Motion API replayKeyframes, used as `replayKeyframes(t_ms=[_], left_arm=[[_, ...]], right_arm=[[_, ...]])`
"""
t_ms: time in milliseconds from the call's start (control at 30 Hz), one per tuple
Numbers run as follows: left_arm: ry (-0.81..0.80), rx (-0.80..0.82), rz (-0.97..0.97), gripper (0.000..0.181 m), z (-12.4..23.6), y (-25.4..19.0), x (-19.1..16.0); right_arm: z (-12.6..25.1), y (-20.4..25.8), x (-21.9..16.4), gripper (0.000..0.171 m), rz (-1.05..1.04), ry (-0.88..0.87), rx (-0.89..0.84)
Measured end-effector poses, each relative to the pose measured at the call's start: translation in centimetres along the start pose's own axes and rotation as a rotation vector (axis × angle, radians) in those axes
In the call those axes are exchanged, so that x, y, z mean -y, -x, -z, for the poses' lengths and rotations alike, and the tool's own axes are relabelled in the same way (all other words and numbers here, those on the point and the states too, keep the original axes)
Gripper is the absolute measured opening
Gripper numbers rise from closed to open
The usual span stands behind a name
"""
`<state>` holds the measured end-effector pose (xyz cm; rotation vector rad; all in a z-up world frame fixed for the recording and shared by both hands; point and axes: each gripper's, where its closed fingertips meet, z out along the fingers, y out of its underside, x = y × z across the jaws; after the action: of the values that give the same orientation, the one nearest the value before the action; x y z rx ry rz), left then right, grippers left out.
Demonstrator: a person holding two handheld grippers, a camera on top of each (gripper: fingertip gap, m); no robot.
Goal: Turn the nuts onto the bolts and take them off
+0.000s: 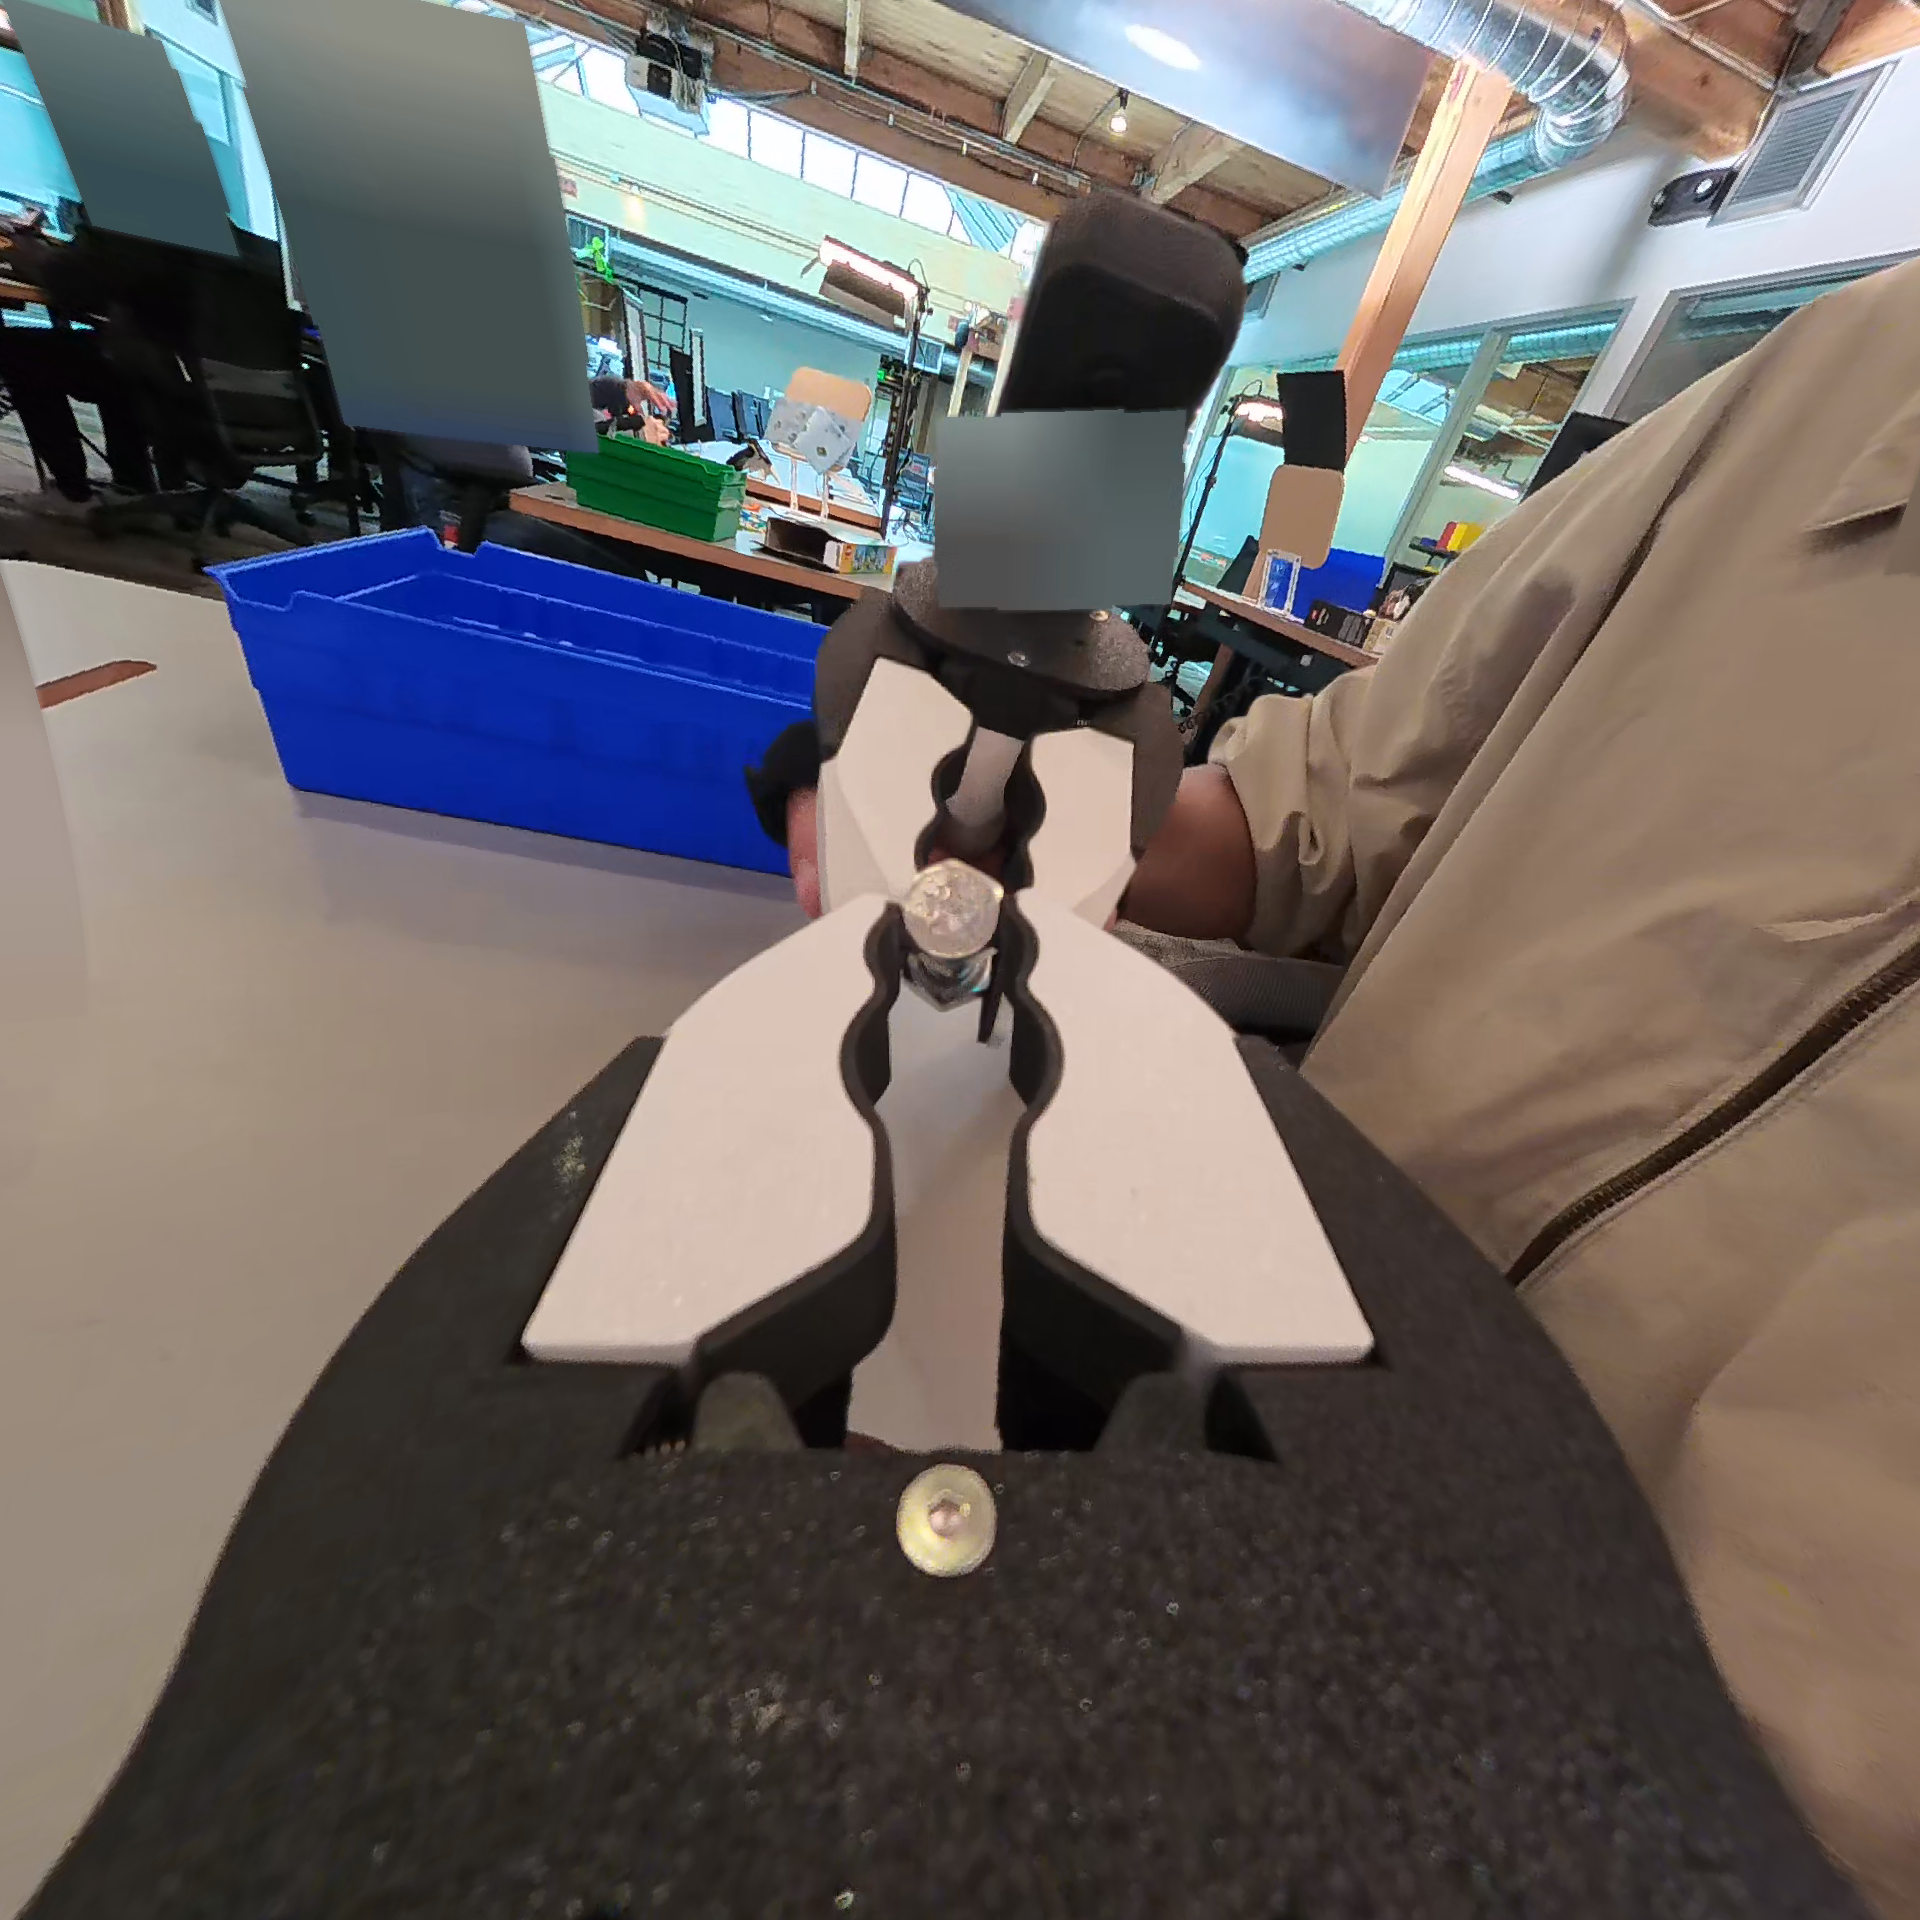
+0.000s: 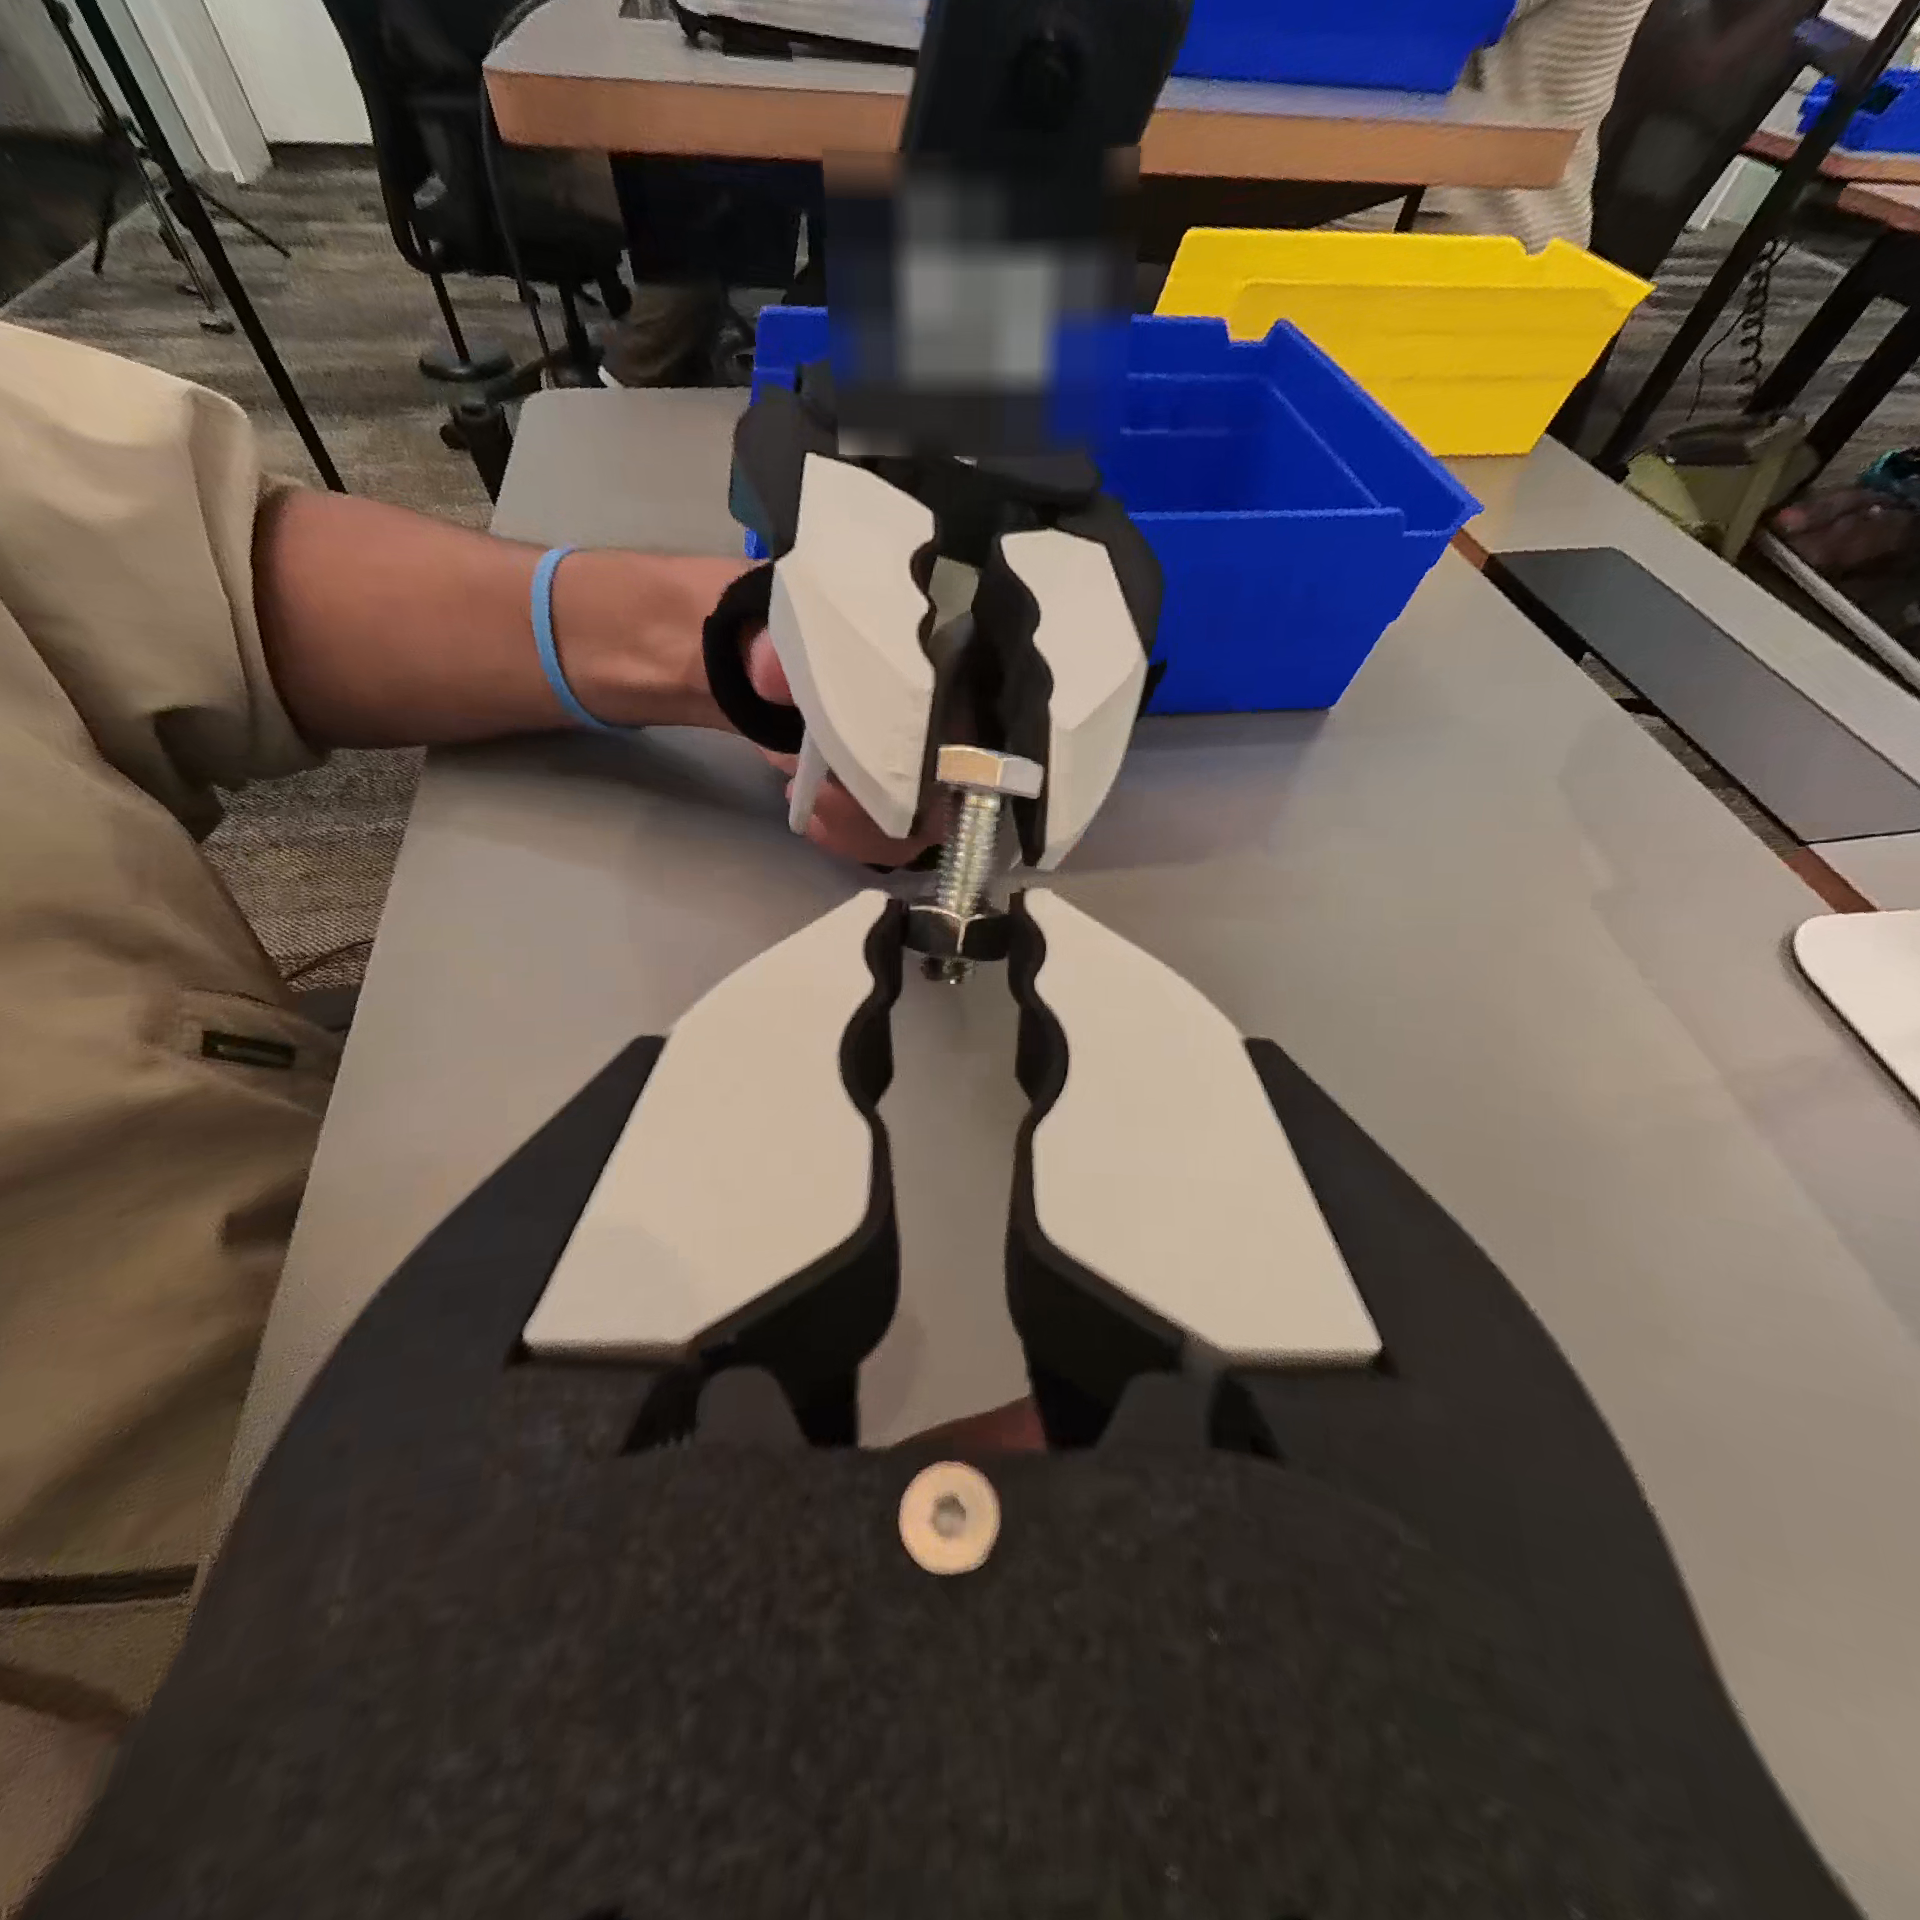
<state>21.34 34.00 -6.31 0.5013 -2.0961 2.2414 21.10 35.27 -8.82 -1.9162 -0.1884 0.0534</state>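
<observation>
Silver threaded steel bolt (image 2: 975,831) with hex head clamped in left gripper (image 2: 971,821), silver hex nut (image 2: 948,923) on its thread pinched by right gripper (image 2: 951,930), above grey table (image 2: 1351,987), blue plastic bin (image 2: 1268,540) behind.

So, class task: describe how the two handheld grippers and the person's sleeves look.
Both the left gripper and right gripper have black grainy bodies and pale grey fingers with wavy black inner pads. Beige jacket sleeves, pushed up; a light blue wristband.

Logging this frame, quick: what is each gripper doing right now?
Left gripper: shut on the bolt, at its head.
Right gripper: shut on the nut, which sits on the bolt's thread.
</observation>
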Motion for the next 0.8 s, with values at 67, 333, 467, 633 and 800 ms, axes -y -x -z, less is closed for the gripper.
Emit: replayKeyframes(t_ms=[67,333,467,633,800], left_arm=[[0.003,0.004,-0.005,0.018,0.1,0.1,-0.1],[-0.059,0.318,-0.015,0.061,0.5,4.0,0.7],[-0.049,0.811,0.124,0.062,3.9,7.7,-2.3],[-0.023,1.283,0.0,0.067,8.7,6.6,-4.9],[-0.071,1.488,-0.217,0.078,9.9,5.1,-3.3]], right_arm=[[0.1,-0.1,0.0,0.019,0.006,0.006,-0.014],[1.4,-2.2,-1.4,0.019,-0.075,-0.041,-0.226],[4.1,-4.4,-2.8,0.018,-0.153,-0.091,-0.503],[7.0,-5.7,-5.2,0.019,-0.189,-0.11,-0.791],[8.5,-5.6,-6.0,0.019,-0.171,-0.135,-0.909]])
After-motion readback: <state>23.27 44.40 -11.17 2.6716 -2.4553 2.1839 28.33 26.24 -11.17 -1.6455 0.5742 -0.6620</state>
